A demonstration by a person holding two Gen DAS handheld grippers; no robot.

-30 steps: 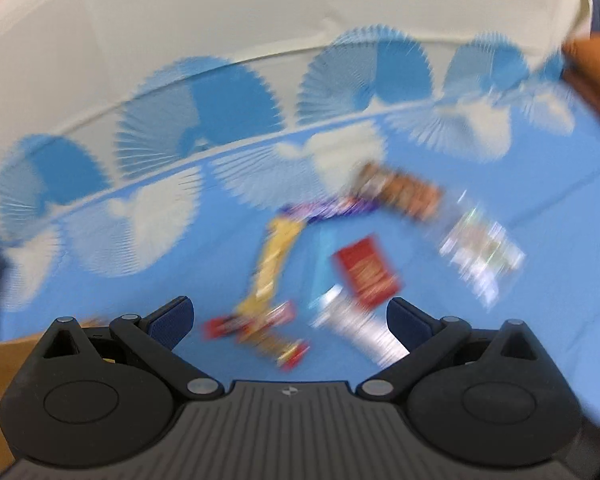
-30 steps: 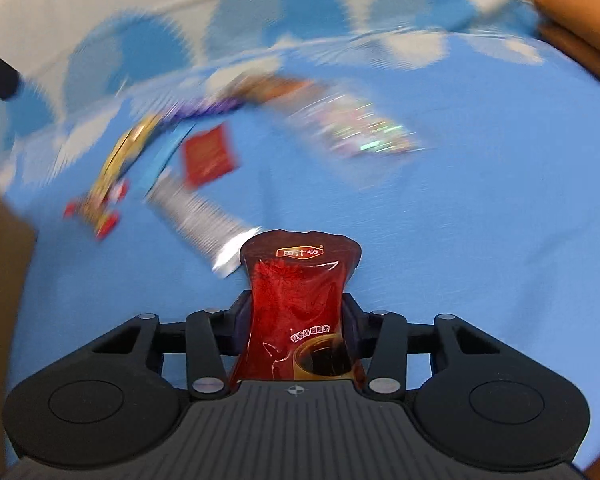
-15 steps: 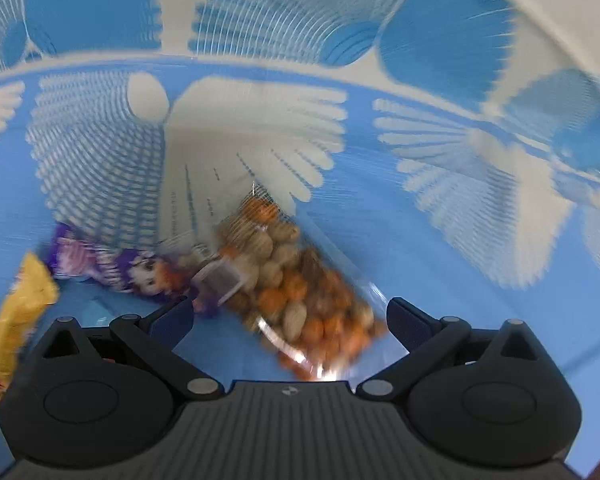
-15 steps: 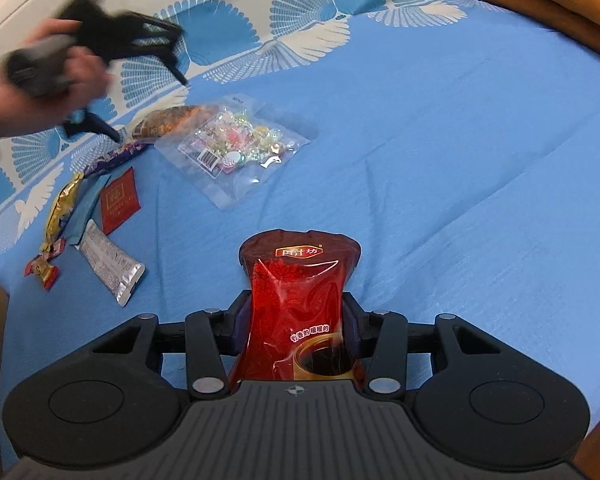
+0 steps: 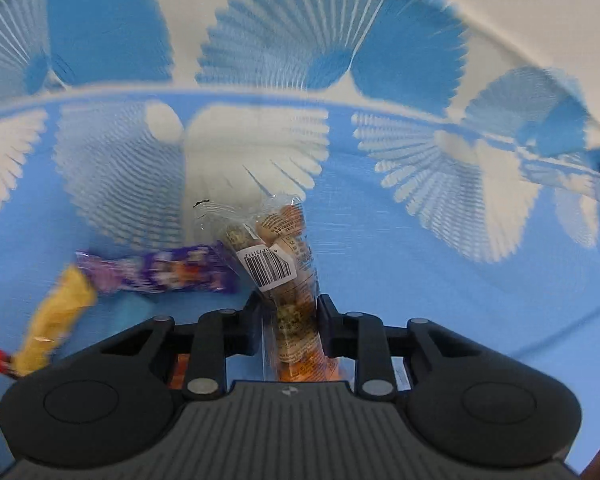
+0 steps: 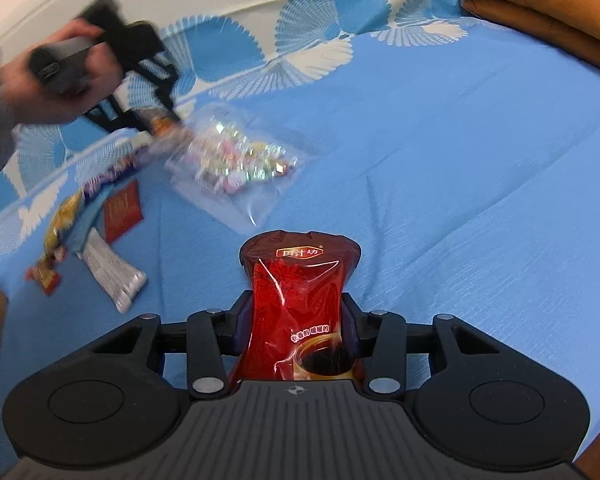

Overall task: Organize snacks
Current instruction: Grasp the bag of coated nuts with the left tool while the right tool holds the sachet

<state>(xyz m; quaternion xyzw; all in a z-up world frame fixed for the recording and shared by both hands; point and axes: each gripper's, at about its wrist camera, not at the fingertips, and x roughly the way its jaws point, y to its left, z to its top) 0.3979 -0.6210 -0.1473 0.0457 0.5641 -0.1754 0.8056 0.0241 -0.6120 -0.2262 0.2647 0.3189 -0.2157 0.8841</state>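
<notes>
A clear bag of mixed nuts (image 5: 276, 256) with a barcode label stands between the fingers of my left gripper (image 5: 288, 308). Its jaws are closing and the pads press the bag's sides. My right gripper (image 6: 298, 312) is shut on a dark red snack pouch (image 6: 300, 280), held above the blue bedspread (image 6: 440, 160). The right wrist view shows the left gripper (image 6: 156, 120) at the far left, in a person's hand (image 6: 60, 76), low over the snack pile.
On the spread lie a purple bar (image 5: 160, 272), a yellow wrapper (image 5: 56, 320), a clear bag of candies (image 6: 236, 160), a red square packet (image 6: 122, 210) and a silver sachet (image 6: 112, 272). Orange cushions (image 6: 540, 4) sit at the back right.
My left gripper came down over the nut bag and went from wide open to closed on it. The right gripper kept its hold on the red pouch and barely moved.
</notes>
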